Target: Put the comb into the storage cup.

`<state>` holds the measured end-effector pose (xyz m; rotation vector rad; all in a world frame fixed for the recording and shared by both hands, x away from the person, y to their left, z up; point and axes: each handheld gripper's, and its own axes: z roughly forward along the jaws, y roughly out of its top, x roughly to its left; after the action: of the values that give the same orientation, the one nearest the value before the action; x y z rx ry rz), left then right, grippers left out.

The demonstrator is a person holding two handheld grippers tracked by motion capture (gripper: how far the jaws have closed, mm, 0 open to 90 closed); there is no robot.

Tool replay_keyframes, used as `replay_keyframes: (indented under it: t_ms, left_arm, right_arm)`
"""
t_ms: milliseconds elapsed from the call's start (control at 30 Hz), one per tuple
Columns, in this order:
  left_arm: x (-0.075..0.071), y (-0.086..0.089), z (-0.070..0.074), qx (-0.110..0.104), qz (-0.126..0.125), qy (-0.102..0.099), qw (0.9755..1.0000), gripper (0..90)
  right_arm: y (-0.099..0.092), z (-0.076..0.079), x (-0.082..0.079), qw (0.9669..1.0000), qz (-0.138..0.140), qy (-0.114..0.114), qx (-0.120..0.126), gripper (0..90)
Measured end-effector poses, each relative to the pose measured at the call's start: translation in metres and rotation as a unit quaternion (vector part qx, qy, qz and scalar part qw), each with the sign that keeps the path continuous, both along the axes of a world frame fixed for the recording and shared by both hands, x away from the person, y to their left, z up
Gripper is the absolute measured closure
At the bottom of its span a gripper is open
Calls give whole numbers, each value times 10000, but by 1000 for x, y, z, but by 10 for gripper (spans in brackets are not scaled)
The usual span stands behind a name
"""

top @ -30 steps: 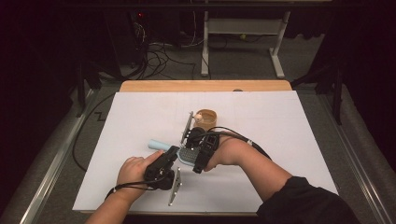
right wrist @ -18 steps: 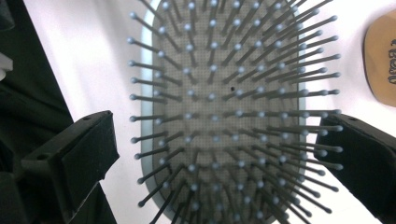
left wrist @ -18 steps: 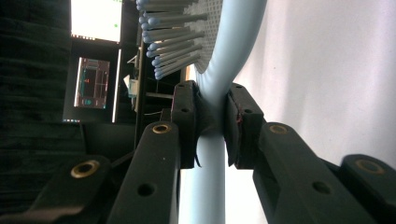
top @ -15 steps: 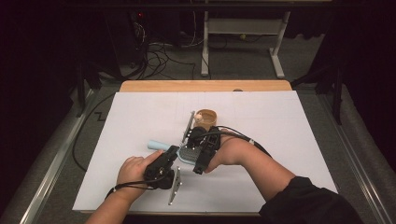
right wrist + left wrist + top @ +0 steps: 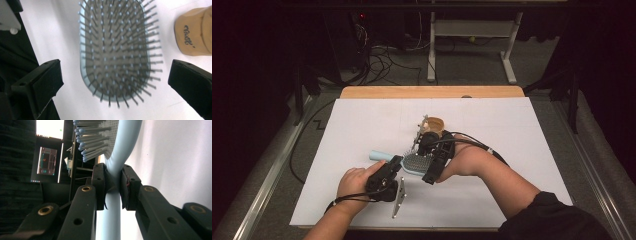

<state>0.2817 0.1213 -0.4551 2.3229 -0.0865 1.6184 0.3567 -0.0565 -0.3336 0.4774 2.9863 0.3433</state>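
Right gripper view: pale-blue bristled hairbrush (image 5: 115,50)

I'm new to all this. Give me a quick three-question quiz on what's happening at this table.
1. True or false: the left gripper is clamped on the hairbrush handle.
2. The right gripper's jaws are: A) shut on the bristles, B) wide open over the brush head, C) holding the wooden cup.
3. Fill in: the table is covered with a ____ sheet.

Key: 1 true. 2 B; those jaws have just been opening, with the brush head below them and untouched. 3 white.
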Motion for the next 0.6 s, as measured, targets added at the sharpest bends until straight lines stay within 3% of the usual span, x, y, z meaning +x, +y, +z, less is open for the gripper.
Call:
replay_keyframes:
  t_ms: [300, 600]
  left_arm:
    - [4, 6, 0, -249, 144, 133, 9995, 763]
    - [4, 7, -2, -410, 198, 215, 9987, 763]
  right_arm:
    - [-25, 6, 0, 9998, -145, -84, 48, 3]
    - [-46, -10, 1, 9990, -333, -104, -267, 3]
